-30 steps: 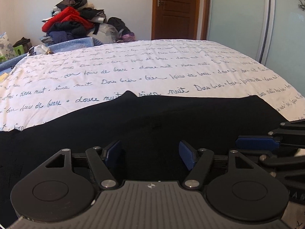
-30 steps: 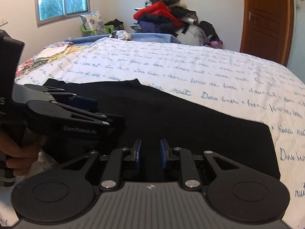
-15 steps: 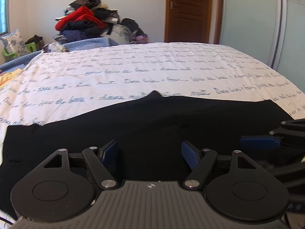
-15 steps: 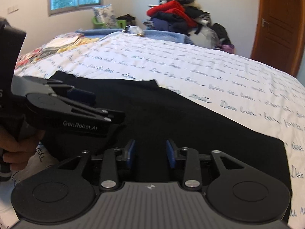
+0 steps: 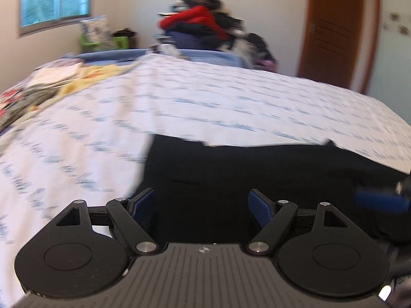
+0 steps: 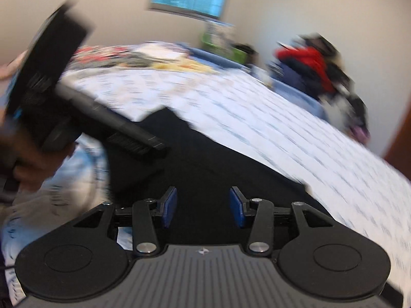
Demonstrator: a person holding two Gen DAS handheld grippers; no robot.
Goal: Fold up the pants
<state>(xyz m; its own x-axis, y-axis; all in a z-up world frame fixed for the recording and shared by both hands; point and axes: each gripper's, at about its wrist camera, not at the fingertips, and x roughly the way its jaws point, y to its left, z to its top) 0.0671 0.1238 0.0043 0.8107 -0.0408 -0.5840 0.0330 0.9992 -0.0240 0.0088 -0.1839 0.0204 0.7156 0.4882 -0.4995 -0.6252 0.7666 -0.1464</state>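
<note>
Black fabric pants lay flat on the white bed cover w/ blue script, near its front edge.
Left gripper hung over the pants, jaws wide apart & just been opening, nothing betw. them. Right gripper also over the pants, jaws part-open, nothing pinched. Both views blurred. A hand held the left tool.

text: none legible | bedspread: rows of blue script, blurred past reading | left hand-held gripper: no legible marking | cause: motion blur in both views
</note>
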